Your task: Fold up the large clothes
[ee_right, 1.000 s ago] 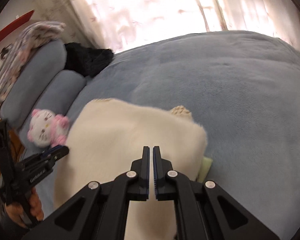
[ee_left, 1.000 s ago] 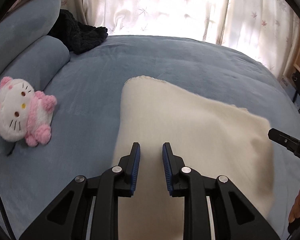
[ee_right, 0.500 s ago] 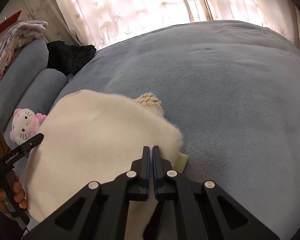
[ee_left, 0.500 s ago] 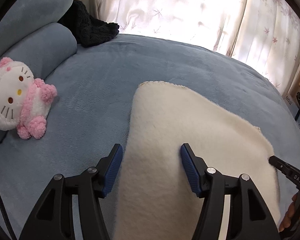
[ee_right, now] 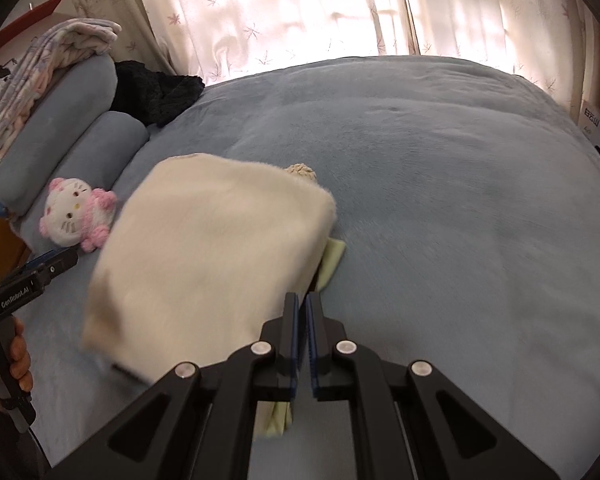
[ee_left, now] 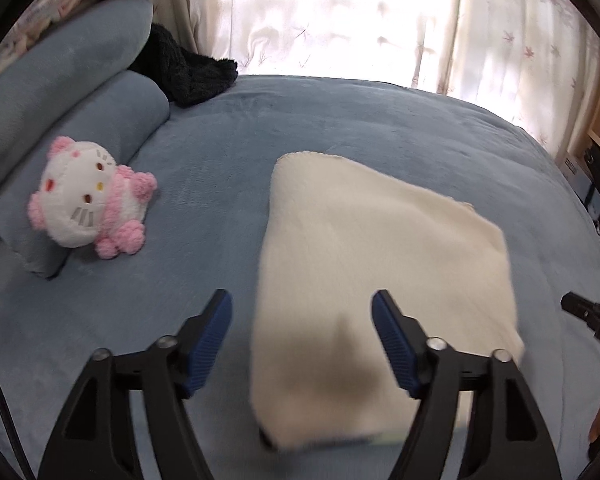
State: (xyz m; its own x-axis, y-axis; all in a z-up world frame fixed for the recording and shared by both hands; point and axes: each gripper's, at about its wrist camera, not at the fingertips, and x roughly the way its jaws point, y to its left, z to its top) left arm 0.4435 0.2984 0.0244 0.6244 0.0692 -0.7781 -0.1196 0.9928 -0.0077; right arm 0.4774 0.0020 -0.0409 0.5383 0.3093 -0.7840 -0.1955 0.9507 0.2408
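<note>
Left gripper (ee_left: 302,316) opening wider, garment (ee_left: 380,280) released

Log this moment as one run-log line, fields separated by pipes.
stage: fold released | cream garment: folded, flat on blue bed | left gripper: opening, empty | right gripper: opening, slit only, empty

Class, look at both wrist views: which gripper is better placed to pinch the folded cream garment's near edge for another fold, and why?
Probably the left gripper. Its jaws are wide and opening, straddling the near left part of the cream garment. The right gripper sits at the garment's right edge, jaws barely parted and just opening, nothing visibly between them.
</note>
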